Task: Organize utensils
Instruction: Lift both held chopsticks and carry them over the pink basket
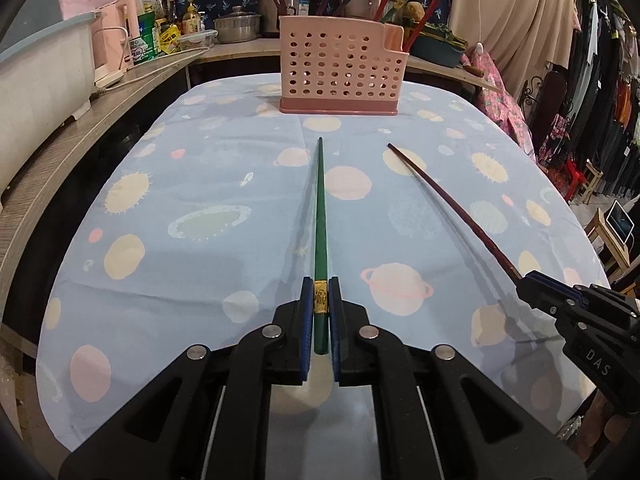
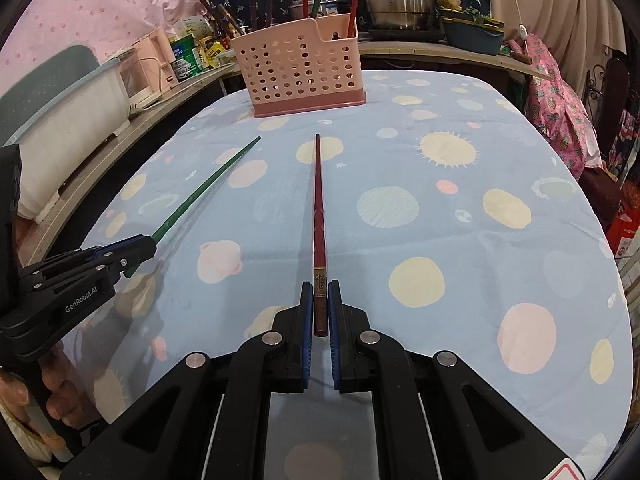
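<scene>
My left gripper (image 1: pixel 321 292) is shut on a green chopstick (image 1: pixel 320 216) near its gold-banded thick end; the tip points at the pink perforated utensil holder (image 1: pixel 340 68) at the table's far end. My right gripper (image 2: pixel 321 294) is shut on a dark red chopstick (image 2: pixel 319 208), also pointing toward the holder (image 2: pixel 304 76). The right gripper (image 1: pixel 528 284) shows at the right of the left wrist view with the red chopstick (image 1: pixel 448 204). The left gripper (image 2: pixel 144 246) shows at the left of the right wrist view with the green chopstick (image 2: pixel 208 188). Several chopsticks stand in the holder.
The table carries a light blue planet-print cloth (image 1: pixel 200 240). A wooden counter (image 1: pixel 100 120) runs along the left and back with a white tub (image 1: pixel 36 80), bottles, boxes and steel pots (image 2: pixel 400 4). Clothes hang at the right (image 1: pixel 600 80).
</scene>
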`<state>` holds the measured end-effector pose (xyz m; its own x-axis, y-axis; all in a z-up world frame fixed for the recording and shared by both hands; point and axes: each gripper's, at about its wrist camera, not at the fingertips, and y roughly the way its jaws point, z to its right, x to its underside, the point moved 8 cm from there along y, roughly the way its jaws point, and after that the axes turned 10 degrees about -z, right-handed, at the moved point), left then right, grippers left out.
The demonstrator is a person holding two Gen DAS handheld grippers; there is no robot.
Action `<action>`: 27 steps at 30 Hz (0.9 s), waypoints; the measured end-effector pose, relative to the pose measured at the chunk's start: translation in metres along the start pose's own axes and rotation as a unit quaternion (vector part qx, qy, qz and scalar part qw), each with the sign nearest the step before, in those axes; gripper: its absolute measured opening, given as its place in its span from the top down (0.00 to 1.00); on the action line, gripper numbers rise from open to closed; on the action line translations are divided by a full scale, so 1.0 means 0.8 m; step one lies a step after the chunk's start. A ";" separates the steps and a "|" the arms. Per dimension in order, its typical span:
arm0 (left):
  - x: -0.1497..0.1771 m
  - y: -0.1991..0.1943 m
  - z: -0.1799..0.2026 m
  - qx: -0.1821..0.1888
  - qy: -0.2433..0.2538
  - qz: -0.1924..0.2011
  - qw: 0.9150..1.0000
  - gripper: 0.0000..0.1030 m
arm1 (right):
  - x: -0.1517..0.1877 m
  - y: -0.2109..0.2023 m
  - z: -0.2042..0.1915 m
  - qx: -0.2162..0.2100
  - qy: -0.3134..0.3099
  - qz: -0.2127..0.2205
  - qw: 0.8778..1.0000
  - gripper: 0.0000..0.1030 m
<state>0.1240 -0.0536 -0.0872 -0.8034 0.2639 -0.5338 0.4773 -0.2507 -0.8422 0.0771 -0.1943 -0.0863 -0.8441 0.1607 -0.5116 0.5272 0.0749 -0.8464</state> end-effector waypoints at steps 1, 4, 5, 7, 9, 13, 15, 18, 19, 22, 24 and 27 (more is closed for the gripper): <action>-0.003 -0.005 0.000 0.001 -0.001 0.004 1.000 0.93 | -0.002 -0.002 0.000 0.000 0.000 0.002 1.000 0.93; -0.015 -0.023 -0.003 0.003 -0.007 0.021 1.000 0.93 | -0.014 -0.016 0.000 -0.001 -0.002 0.017 1.000 0.93; -0.019 -0.029 -0.004 0.005 -0.009 0.026 1.000 0.93 | -0.017 -0.021 0.000 -0.002 -0.001 0.022 1.000 0.93; -0.029 -0.041 -0.006 0.007 -0.013 0.036 0.999 0.93 | -0.026 -0.030 0.002 -0.004 0.003 0.029 1.000 0.93; -0.042 -0.054 -0.008 0.009 -0.018 0.048 0.999 0.93 | -0.036 -0.039 0.002 -0.003 0.002 0.037 0.999 0.93; -0.071 -0.081 -0.016 0.011 -0.025 0.074 0.997 0.93 | -0.063 -0.065 0.004 -0.003 0.001 0.064 0.998 0.93; -0.086 -0.092 -0.020 0.010 -0.028 0.084 0.996 0.93 | -0.078 -0.076 0.005 -0.003 0.003 0.074 0.997 0.93; -0.114 -0.109 -0.027 0.010 -0.036 0.103 0.994 0.93 | -0.105 -0.092 0.006 -0.004 0.003 0.094 0.996 0.93; -0.122 -0.114 -0.030 0.010 -0.038 0.109 0.993 0.93 | -0.113 -0.097 0.005 -0.003 0.002 0.100 0.995 0.93; -0.152 -0.126 -0.036 0.013 -0.042 0.125 0.991 0.93 | -0.141 -0.113 0.004 -0.004 -0.002 0.119 0.993 0.93; -0.171 -0.135 -0.039 0.013 -0.042 0.138 0.989 0.93 | -0.161 -0.122 0.004 -0.006 -0.002 0.130 0.992 0.93; -0.201 -0.146 -0.039 0.016 -0.039 0.156 0.987 0.93 | -0.188 -0.133 0.004 -0.010 -0.004 0.145 0.989 0.93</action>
<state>0.2085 -0.0373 0.0944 -0.6454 0.0966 -0.7577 0.6945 -0.3387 -0.6348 0.1475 -0.2299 0.0805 -0.6581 0.1709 -0.7332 0.7487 0.0457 -0.6613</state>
